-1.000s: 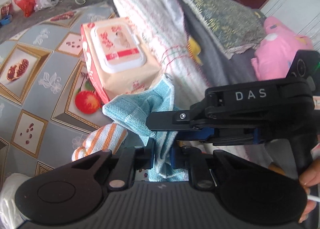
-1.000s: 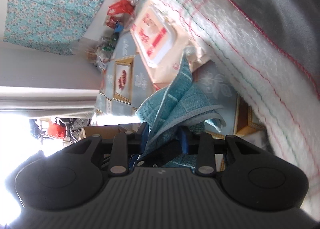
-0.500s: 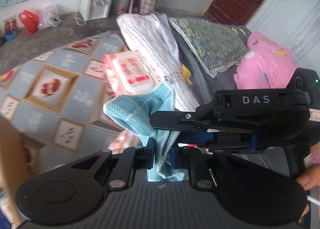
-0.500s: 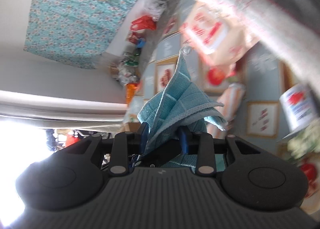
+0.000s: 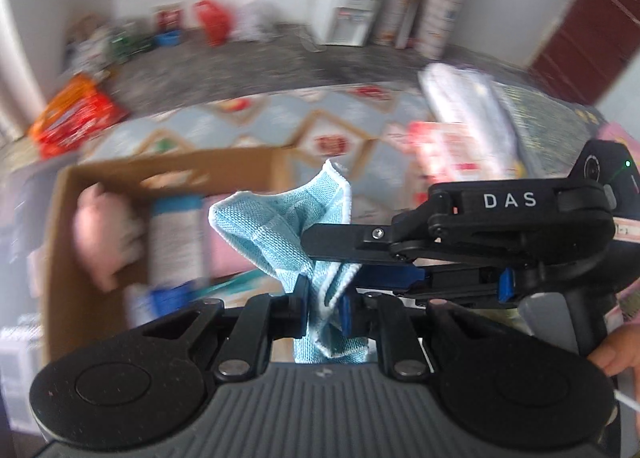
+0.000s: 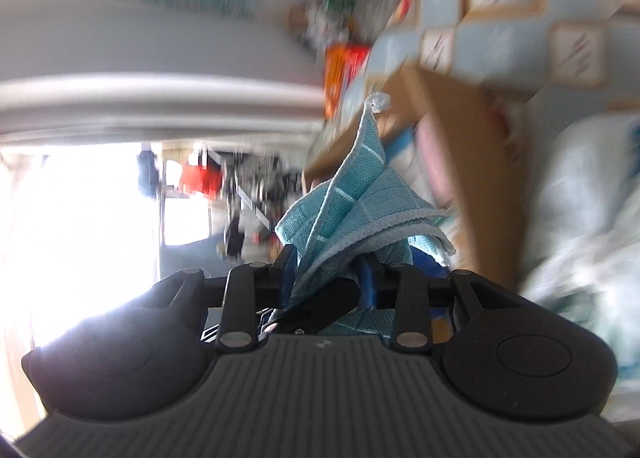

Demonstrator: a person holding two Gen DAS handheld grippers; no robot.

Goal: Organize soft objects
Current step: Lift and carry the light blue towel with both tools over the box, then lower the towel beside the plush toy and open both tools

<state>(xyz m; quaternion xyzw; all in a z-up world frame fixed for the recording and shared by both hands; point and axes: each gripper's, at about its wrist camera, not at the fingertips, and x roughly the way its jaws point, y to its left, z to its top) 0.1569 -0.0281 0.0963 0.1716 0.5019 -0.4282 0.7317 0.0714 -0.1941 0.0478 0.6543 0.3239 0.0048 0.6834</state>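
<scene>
Two grippers' fingers, left (image 5: 323, 304) and right (image 6: 329, 278), both pinching one teal cloth (image 5: 280, 226) between them.

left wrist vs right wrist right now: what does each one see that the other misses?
Left wrist only: the right gripper side-on with its DAS label, the water dispenser, the dark red door, and blurred items inside the cardboard box, which cannot be identified.

Right wrist only: a bright overexposed window or doorway and a pale blurred bundle at the right edge.

Both: the blue cloth pinched by both grippers, the left gripper shut on it too, the same box, and the fruit-patterned table cover.
</scene>
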